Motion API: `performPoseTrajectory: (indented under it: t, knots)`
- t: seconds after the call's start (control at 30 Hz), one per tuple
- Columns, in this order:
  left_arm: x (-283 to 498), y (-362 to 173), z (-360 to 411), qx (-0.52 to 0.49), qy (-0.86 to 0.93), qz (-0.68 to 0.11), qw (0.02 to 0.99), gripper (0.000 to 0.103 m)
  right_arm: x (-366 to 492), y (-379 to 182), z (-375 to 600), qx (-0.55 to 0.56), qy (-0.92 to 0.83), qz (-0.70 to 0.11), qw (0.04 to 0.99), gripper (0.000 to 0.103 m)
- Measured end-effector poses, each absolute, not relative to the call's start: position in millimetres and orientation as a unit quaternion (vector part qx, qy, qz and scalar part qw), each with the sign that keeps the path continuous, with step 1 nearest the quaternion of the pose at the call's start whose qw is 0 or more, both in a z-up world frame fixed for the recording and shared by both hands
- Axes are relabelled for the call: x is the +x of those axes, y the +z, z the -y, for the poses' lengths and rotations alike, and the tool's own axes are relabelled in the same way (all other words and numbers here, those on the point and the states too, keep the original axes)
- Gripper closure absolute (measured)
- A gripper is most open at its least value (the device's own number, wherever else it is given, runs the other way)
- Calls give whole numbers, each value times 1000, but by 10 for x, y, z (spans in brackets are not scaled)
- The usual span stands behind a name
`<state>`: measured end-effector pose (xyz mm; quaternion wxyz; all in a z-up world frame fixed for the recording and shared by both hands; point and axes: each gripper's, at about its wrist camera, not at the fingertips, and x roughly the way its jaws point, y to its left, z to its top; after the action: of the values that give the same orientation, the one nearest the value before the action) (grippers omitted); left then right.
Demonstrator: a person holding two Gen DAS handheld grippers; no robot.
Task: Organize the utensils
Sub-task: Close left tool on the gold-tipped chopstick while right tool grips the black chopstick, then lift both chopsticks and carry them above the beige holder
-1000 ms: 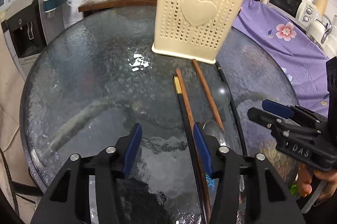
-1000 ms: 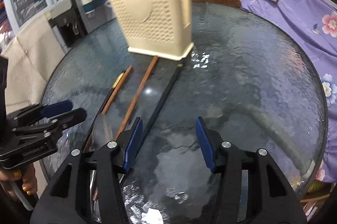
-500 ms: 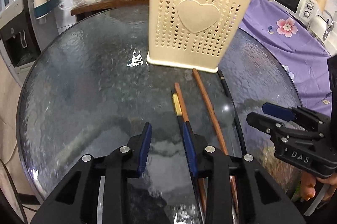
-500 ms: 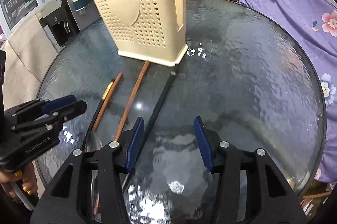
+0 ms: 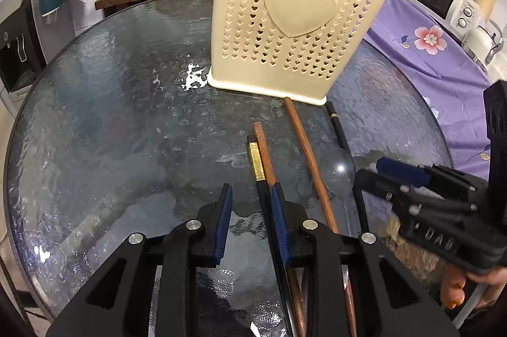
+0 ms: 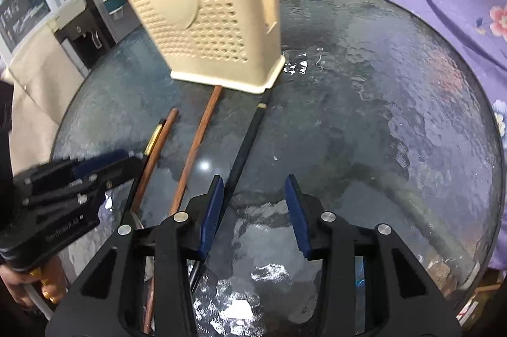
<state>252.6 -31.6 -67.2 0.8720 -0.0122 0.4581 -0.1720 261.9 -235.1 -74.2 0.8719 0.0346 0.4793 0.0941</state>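
Now we bring our left claw [image 5: 250, 197] over the worktop [image 5: 126, 121], its jaws just narrowing on nothing yet. The black chopstick [image 5: 258, 175] lies just right of the gap, long axis pointing ahead to the holder [image 5: 285, 29]; the right claw [image 6: 253, 191], half open, is farther.

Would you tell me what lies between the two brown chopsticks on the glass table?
Only bare glass table shows between the shorter brown chopstick and the longer brown chopstick, in both wrist views.
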Motion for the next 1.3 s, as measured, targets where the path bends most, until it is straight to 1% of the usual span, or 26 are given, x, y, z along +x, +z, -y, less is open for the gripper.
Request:
performPoseTrajectory:
  t: [0.23,0.43,0.6,0.7,0.9,0.93,1.1,1.17,1.3]
  knots:
    - [2504,-697,368,-2,-165,-458,873,83,2546,-782,2143,-34,80,-469,879,62]
    - [2495,-691,294,-6,-160,-461,873,84,2561,-791,2280,-30,71,-472,878,62]
    - [2559,-681,385,20,-154,-465,872,84,2685,-780,2334,-25,72,-484,872,63]
    - [2613,-679,469,34,-153,-467,870,84,2827,-770,2355,-17,66,-492,868,68]
    - [2701,-683,520,38,-147,-472,869,85,3117,-763,2300,-9,46,-497,866,73]
    - [2707,-684,525,39,-145,-471,869,85,3163,-761,2283,-9,42,-497,867,75]
    - [2717,-690,538,48,-135,-468,872,91,3258,-767,2188,-14,24,-491,870,86]
    - [2718,-690,533,48,-132,-467,873,94,3266,-766,2142,-22,23,-490,871,92]
    - [2698,-693,547,44,-124,-461,877,95,3235,-777,2087,-27,16,-482,876,95]
